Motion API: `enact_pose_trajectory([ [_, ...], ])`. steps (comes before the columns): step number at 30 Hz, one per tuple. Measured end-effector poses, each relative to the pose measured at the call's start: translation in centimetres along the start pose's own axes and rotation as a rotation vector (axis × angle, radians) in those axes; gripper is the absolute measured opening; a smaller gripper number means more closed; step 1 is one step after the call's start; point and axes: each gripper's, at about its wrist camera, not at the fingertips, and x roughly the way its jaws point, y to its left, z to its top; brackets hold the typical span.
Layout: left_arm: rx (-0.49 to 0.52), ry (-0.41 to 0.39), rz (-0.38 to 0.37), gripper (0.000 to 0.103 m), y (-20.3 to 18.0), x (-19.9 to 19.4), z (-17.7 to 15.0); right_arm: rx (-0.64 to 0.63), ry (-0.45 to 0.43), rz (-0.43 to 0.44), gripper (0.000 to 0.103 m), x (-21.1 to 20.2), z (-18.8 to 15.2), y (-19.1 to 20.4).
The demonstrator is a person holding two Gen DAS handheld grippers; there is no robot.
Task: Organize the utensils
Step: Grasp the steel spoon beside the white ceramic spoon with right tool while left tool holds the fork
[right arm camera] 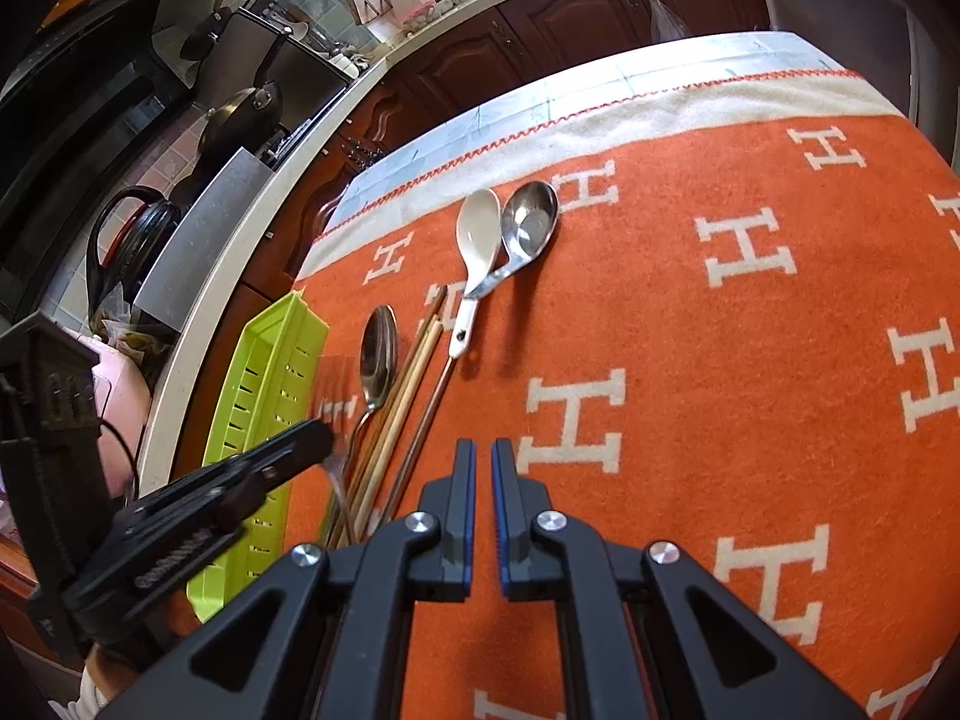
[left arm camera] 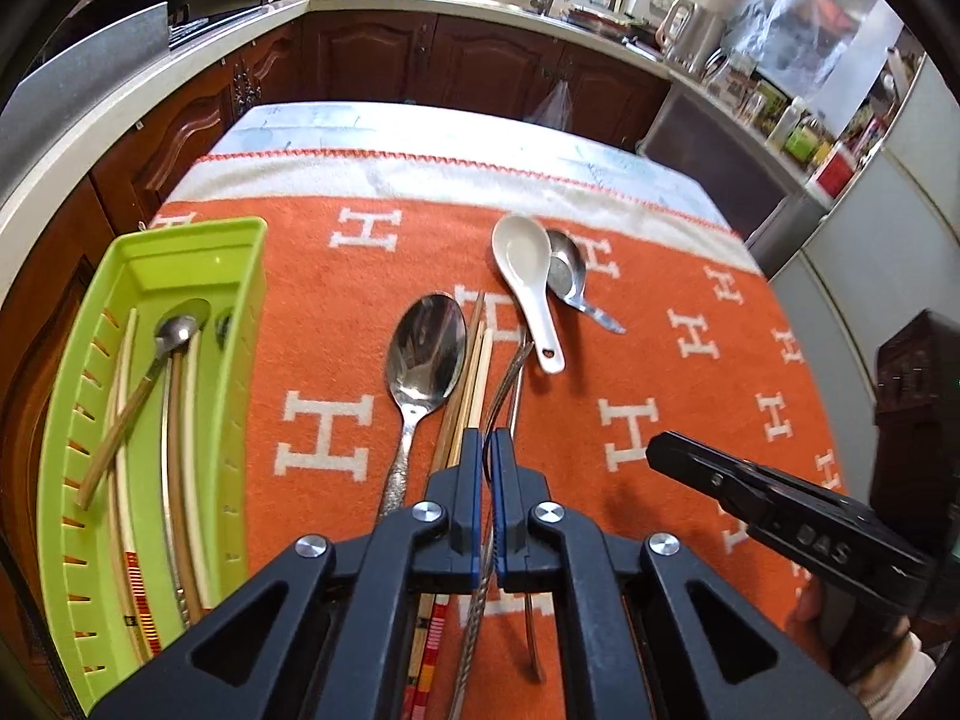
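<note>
Your left gripper (left arm camera: 486,438) is clenched on a thin steel fork (left arm camera: 507,387); your right gripper (right arm camera: 483,450) hangs nearly closed on nothing.

You hold the fork lengthwise along the fingers, tines pointing away from you, above the orange blanket patterned with white H letters (right arm camera: 690,330). In the right wrist view it shows only as a blur beside the left gripper's tip, near the lime green slotted plastic tray (right arm camera: 270,372). Only your left wrist view looks into the tray (left arm camera: 240,324): a small metal spoon (left arm camera: 171,336) lies slantwise over chopsticks running its length.
</note>
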Motion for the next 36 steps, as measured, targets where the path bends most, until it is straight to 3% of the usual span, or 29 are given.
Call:
enact_pose_trajectory([
  [6,-0.009,-0.022,-0.019,0.0,0.8,-1.4,-0.2,0.062,-0.014,0.011,0.005,0.0,1.4,-1.1],
  [12,-0.017,0.0,-0.046,0.0,0.8,0.6,-0.4,0.16,-0.038,0.047,0.005,0.3,4.0,-2.6],
  [25,0.027,0.09,-0.084,0.0,-1.8,4.3,-1.3,0.159,-0.04,-0.004,0.005,2.0,6.9,-3.2],
  [30,0.041,0.128,-0.054,0.001,-2.7,5.5,-2.0,0.149,-0.044,-0.012,0.005,3.0,8.0,-3.4],
  [31,0.044,0.13,-0.05,0.001,-2.8,5.5,-2.1,0.147,-0.046,-0.01,0.006,3.2,8.4,-3.4],
  [34,0.043,0.151,-0.052,0.004,-3.0,6.0,-2.3,0.146,-0.058,-0.013,0.022,3.8,9.2,-3.6],
  [36,0.05,0.141,-0.047,0.006,-3.3,6.0,-2.5,0.135,-0.064,-0.024,0.024,4.3,9.8,-3.6],
])
